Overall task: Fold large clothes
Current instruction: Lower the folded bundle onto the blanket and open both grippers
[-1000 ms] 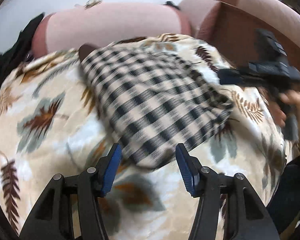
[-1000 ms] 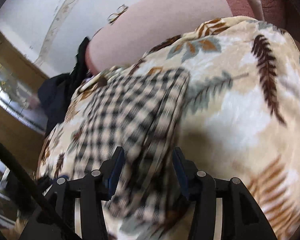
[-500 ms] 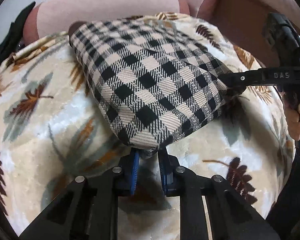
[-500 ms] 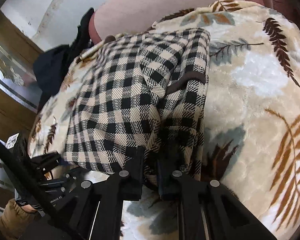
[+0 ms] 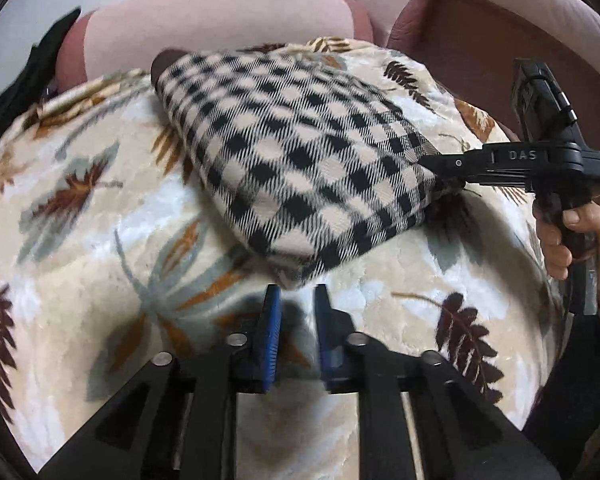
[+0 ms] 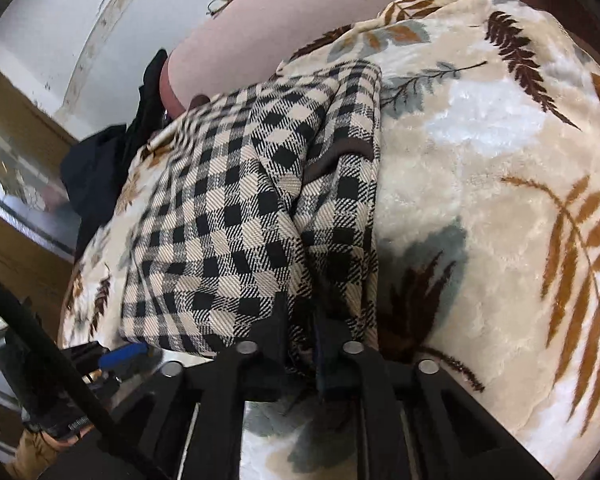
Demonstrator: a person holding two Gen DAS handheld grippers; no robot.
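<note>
Left wrist view: the left gripper (image 5: 294,300) has just opened off the checked garment (image 5: 300,160); the right gripper (image 6: 302,312), fingers loosening, is seen straddling its edge. Withdrawal is judged next.

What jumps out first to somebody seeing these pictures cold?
A folded black-and-cream checked garment lies in the middle of a plush leaf-print blanket spread over a pink sofa. Two black grippers meet it: the right gripper at one corner, the left gripper just off its near edge.
</note>
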